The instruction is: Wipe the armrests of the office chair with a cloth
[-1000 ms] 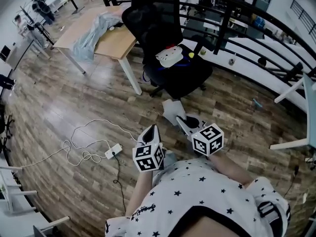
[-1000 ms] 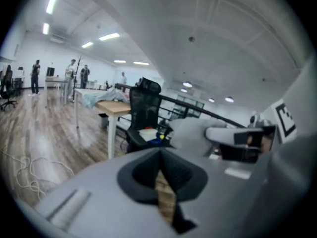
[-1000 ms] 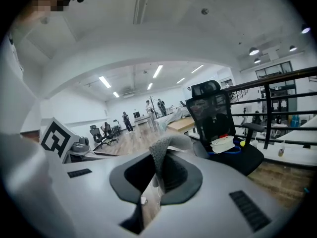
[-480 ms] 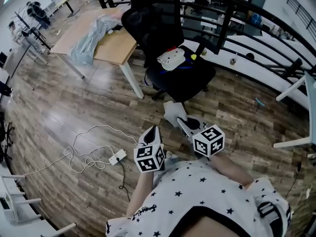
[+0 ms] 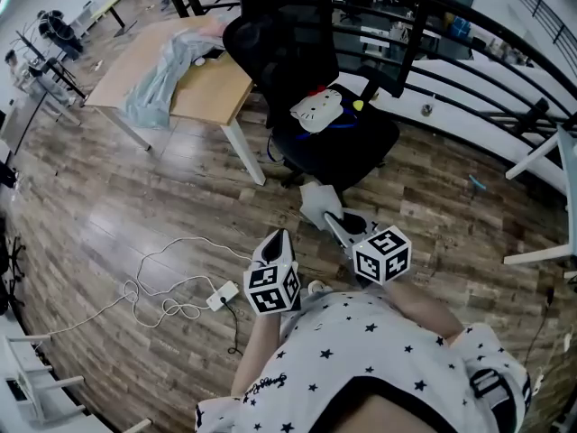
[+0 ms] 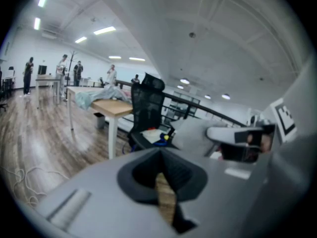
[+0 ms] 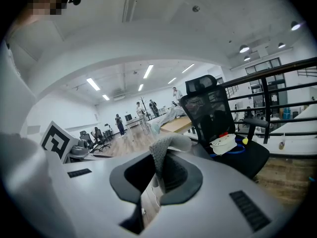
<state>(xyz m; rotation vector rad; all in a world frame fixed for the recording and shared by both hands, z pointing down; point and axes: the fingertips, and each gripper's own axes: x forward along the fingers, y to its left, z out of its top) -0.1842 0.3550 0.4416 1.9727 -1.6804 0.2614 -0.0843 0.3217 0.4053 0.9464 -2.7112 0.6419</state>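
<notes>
One black mesh office chair (image 5: 293, 57) stands beside a pale wooden desk (image 5: 212, 79) (white cat-faced cushion (image 5: 315, 108) on its seat), well apart from both grippers. The left gripper (image 5: 278, 235) is pressed together, empty. The right gripper (image 5: 330, 218) pinches the small grey knitted cloth (image 5: 315, 200).

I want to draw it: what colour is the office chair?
The office chair is black, seen best in the head view.

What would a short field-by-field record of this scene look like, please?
left gripper: shut, empty
right gripper: shut on grey cloth
office chair: black, ahead of both grippers, cloth not touching it
chair seat: white cat-shaped item, yellow ball
desk: left of chair, pale sheet draped on it
floor: white power strip
</notes>
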